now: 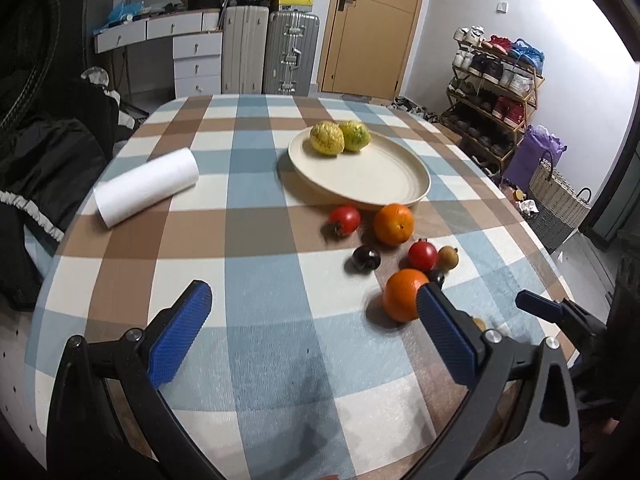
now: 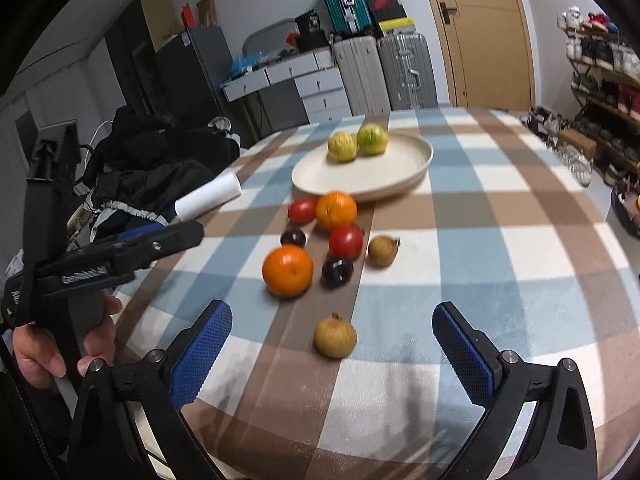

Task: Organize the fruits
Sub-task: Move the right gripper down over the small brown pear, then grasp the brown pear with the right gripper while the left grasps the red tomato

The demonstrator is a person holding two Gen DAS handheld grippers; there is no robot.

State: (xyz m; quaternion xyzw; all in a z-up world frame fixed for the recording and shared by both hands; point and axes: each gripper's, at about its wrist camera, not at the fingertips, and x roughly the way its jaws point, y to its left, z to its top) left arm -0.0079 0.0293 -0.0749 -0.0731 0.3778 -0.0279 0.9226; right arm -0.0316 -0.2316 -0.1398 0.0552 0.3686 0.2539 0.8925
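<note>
Fruits lie loose on the checked tablecloth (image 2: 460,216) ahead of both your grippers; your right gripper (image 2: 332,344) has its blue pads spread wide and grips nothing, with a small brown fruit (image 2: 335,336) on the cloth between the fingers, touching neither; your left gripper (image 1: 316,328) is likewise wide open and empty, its right pad covering part of the nearer orange (image 1: 402,294) in that view, though you cannot tell contact from it; in the right wrist view your left hand (image 2: 60,344) holds that gripper's handle at the left edge. Beyond the brown fruit sit that orange, a dark plum (image 2: 337,270), a red tomato (image 2: 346,242), a second brown fruit (image 2: 382,251), another dark plum (image 2: 293,237), then a second tomato (image 2: 302,210) and a second orange (image 2: 336,210) just beside the cream plate (image 2: 360,184); the plate holds two yellow-green citrus fruits (image 2: 342,146) touching near its far rim; a white paper roll (image 1: 146,187) lies on its side well left of the plate.
</note>
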